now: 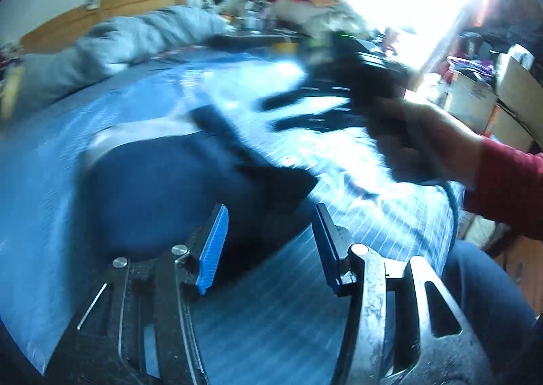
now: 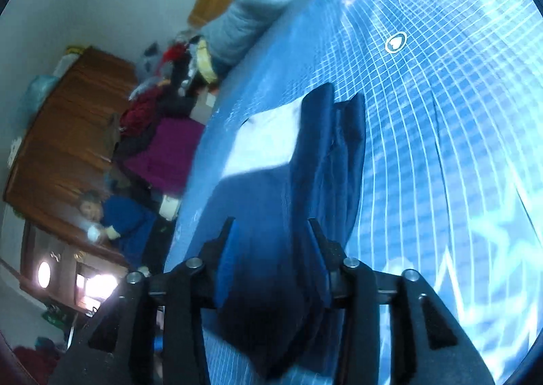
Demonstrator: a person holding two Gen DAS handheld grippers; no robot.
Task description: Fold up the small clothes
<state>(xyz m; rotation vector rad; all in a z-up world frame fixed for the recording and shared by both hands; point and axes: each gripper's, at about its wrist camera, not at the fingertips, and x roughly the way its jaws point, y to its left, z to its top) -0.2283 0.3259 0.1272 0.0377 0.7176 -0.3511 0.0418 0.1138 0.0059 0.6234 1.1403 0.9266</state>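
A dark navy garment with a pale band at its far end lies on the blue checked bed sheet. My left gripper is open just above the garment's near edge, with nothing between its blue pads. In the right wrist view the same garment stretches away with a white panel at its far left. My right gripper is open over the garment's near end, with cloth lying between the fingers. In the left wrist view the right gripper is blurred, held by a hand in a red sleeve.
A grey quilt is bunched at the bed's head by a wooden headboard. Cluttered shelves and boxes stand to the right. A wooden cabinet, piled clothes and a seated person are beside the bed.
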